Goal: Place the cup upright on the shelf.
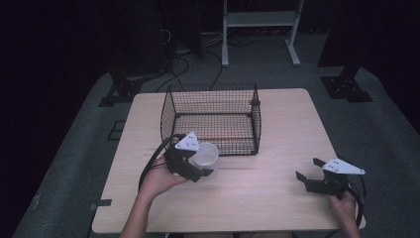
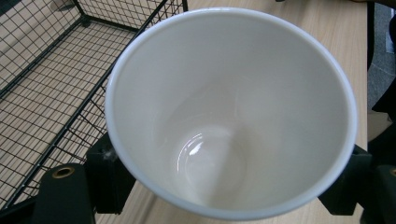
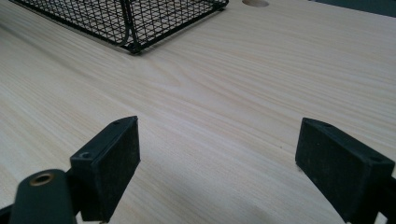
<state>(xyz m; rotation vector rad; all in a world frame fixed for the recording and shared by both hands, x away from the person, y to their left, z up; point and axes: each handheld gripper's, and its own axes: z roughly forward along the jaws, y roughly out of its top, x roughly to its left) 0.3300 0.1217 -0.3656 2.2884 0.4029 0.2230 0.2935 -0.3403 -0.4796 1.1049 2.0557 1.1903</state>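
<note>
A white cup [image 1: 206, 156] stands just in front of the black wire basket [image 1: 213, 96], and my left gripper [image 1: 198, 166] is shut on it. In the left gripper view the cup [image 2: 233, 107] shows its empty inside, with one black jaw pressed against each side of its wall. My right gripper [image 1: 308, 171] rests low over the table at the front right. Its jaws stand wide apart in the right gripper view, the right gripper [image 3: 219, 158] holding nothing over bare wood.
The wire basket [image 2: 42, 88] sits at the middle back of the light wooden table [image 1: 277, 193], open at the top. Its near corner [image 3: 130, 44] lies ahead of the right gripper. A white metal stand [image 1: 260, 29] is on the floor behind the table.
</note>
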